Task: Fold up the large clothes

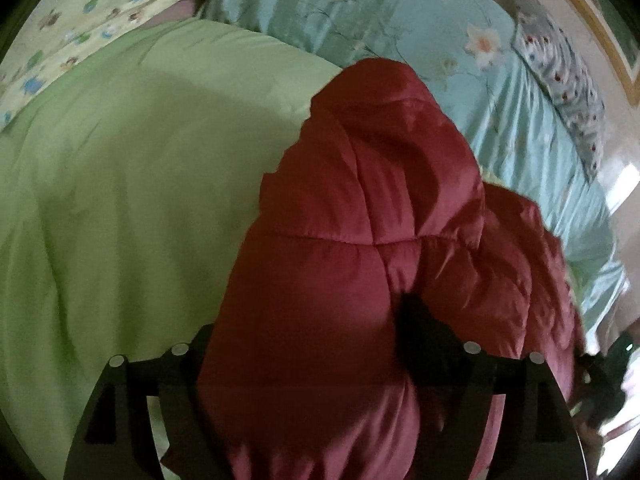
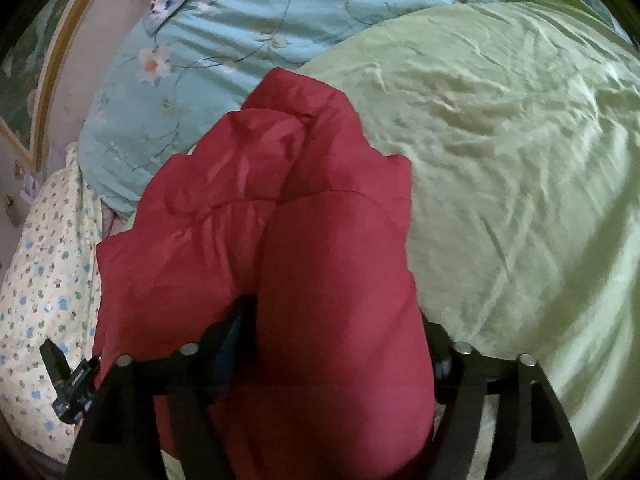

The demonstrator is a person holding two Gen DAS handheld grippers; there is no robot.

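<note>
A dark red quilted puffer jacket (image 1: 380,180) lies bunched in a long mound on a light green quilt (image 1: 120,200). In the left wrist view my left gripper (image 1: 312,332) stands open and wide, with a thick fold of the jacket bulging up between its black fingers (image 1: 420,328). The right wrist view shows the same jacket (image 2: 280,200), and my right gripper (image 2: 340,320) is also open wide astride a padded fold. Its left finger (image 2: 240,320) is sunk into a crease. The jacket hides most of both grippers' pads.
The green quilt (image 2: 500,160) covers most of the bed. Behind it lie a teal floral cover (image 1: 400,12) and a pale yellow printed sheet (image 2: 44,260). A patterned pillow (image 1: 560,92) and a wooden-edged frame (image 2: 60,60) border the bed. A black device (image 2: 68,384) shows at the left edge.
</note>
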